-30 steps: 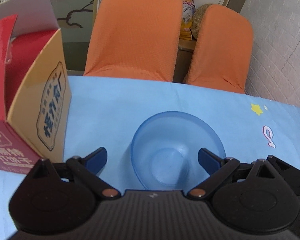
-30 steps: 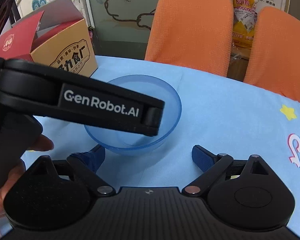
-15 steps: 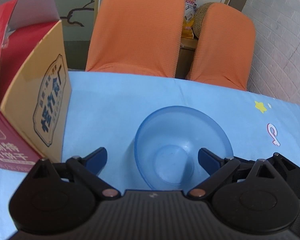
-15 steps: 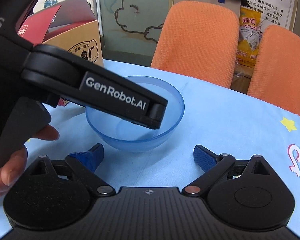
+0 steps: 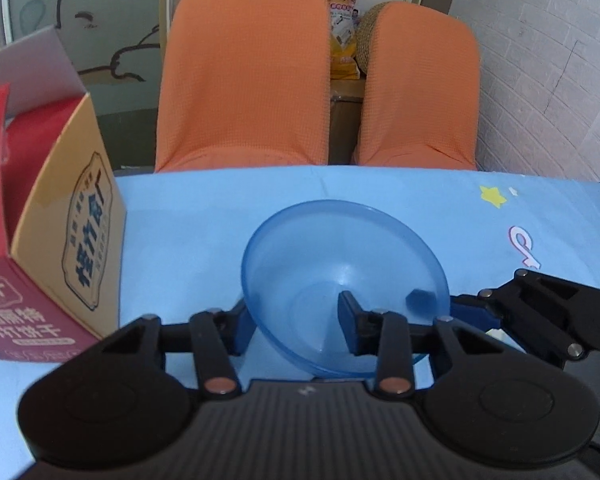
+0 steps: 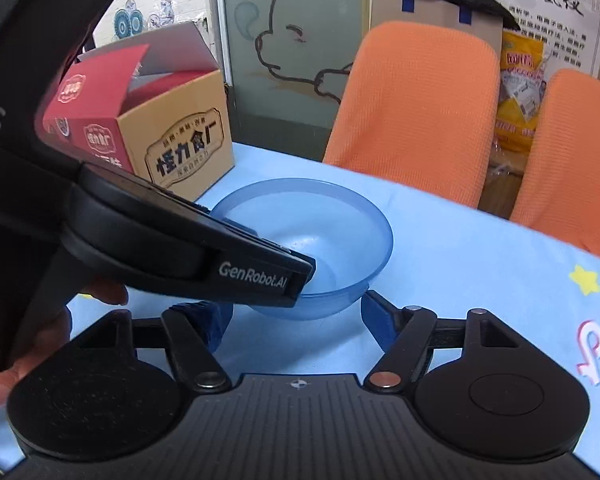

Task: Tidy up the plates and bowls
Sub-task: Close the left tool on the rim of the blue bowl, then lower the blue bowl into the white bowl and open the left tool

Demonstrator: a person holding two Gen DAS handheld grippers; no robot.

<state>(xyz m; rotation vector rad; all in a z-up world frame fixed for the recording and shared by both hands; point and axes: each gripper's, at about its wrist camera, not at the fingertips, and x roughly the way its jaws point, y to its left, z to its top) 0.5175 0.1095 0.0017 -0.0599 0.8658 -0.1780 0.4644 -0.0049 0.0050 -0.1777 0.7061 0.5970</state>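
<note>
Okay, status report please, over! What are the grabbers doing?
Left gripper astride the blue bowl near wall, grip unclear. Right gripper open, just short of the bowl. Cardboard box beside, apart. Over.

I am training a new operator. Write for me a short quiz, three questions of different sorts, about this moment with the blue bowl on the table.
1. True or false: the translucent blue plastic bowl holds food.
2. Where is the right finger of the left gripper? A. Inside the bowl. B. Outside the bowl wall. C. High above the rim.
3. Short answer: which thing stands on the light blue tablecloth, left of the bowl?

Key: 1. False, no food is in it. 2. A. 3. The open red and tan cardboard box.
</note>
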